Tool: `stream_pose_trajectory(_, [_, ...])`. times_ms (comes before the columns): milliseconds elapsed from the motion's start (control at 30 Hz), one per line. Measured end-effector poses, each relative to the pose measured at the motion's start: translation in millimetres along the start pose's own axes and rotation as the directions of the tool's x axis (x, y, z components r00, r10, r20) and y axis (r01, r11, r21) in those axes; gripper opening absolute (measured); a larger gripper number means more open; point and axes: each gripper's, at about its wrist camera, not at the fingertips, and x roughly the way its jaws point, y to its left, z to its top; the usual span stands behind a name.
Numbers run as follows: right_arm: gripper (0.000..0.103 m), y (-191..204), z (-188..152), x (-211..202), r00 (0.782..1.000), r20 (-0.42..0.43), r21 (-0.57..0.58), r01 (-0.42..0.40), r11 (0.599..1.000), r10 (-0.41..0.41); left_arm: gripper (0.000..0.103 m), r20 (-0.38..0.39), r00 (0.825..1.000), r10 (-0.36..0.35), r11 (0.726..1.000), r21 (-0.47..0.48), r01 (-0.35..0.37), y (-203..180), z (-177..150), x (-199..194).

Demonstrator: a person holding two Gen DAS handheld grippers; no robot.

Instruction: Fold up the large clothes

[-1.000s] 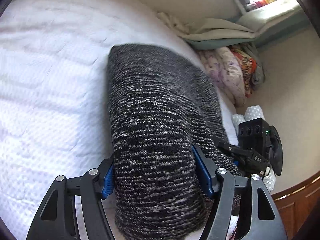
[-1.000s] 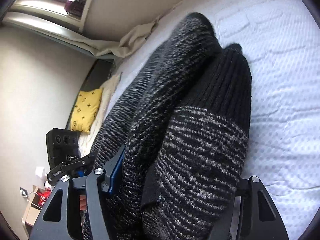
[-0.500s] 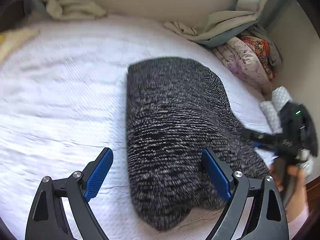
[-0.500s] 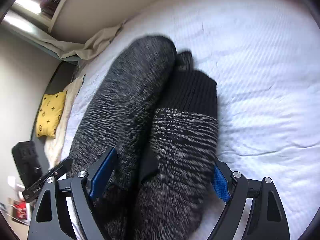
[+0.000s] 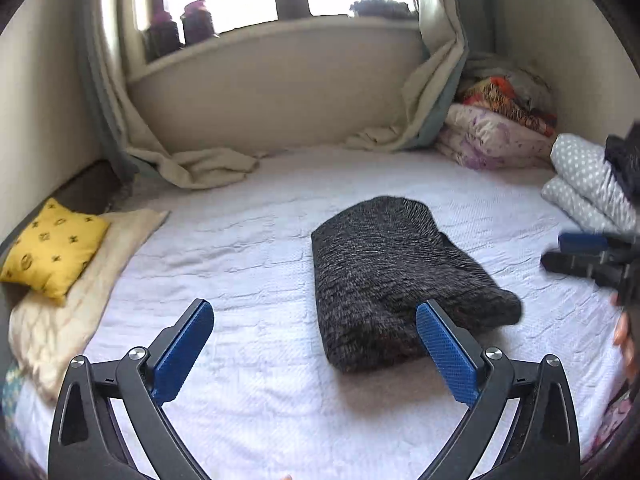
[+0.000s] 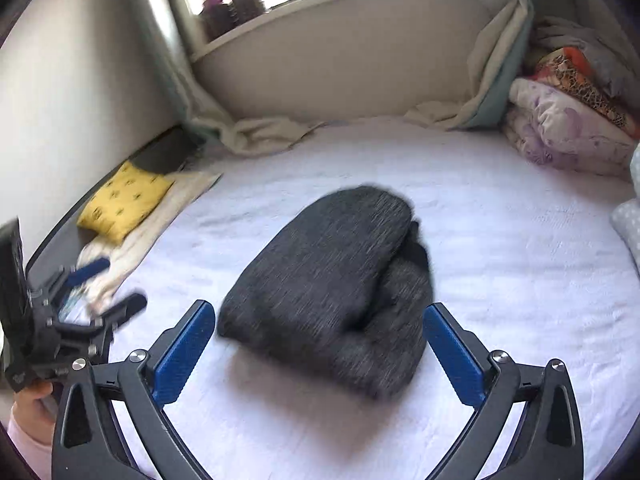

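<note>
To the left of the left tool (image 5: 314, 322), at the bed's (image 5: 248, 412) far edge, a yellow cushion (image 5: 54, 252) lies on a cream blanket (image 5: 60, 320). The left tool's blue-padded jaws are opening wide and nothing is between them; only white bedcover shows in the gap. The folded grey-black knit sweater (image 5: 396, 280) lies flat on the bed ahead of this tool and to its right, its near end just beyond the right-hand finger and not touching it. Further right, the right tool (image 5: 576, 250) appears blurred at the frame edge, with stacked folded bedding (image 5: 496, 140) behind it against the wall.

In the right wrist view, the left tool (image 6: 104, 288) shows at far left, held by a hand (image 6: 32, 400). The right tool (image 6: 320, 330) is likewise opening, jaws spread with nothing clamped. The sweater (image 6: 332, 280) lies straight ahead, between the lines of its fingers yet clear of both pads.
</note>
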Motion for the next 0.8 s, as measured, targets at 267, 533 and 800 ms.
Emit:
stream_pose_trajectory(267, [0.103, 50, -67, -38, 0.972, 0.056, -0.106, 0.235, 0.966, -0.23, 0.103, -0.011, 0.999, -0.037, 0.997, -0.071, 0.036, -7, -61, -46])
stream_pose_trajectory(533, [0.103, 57, -120, -46, 0.92, 0.06, -0.082, 0.391, 0.917, -0.387, 0.103, -0.022, 0.994, 0.106, 0.994, 0.027, -0.105, -36, -105, -60])
stream_pose_trajectory(800, [0.103, 46, -147, -44, 0.949, -0.026, -0.023, 0.313, 0.949, -0.314, 0.103, -0.094, 0.993, 0.071, 0.997, -0.034, -0.075, -31, -126, -51])
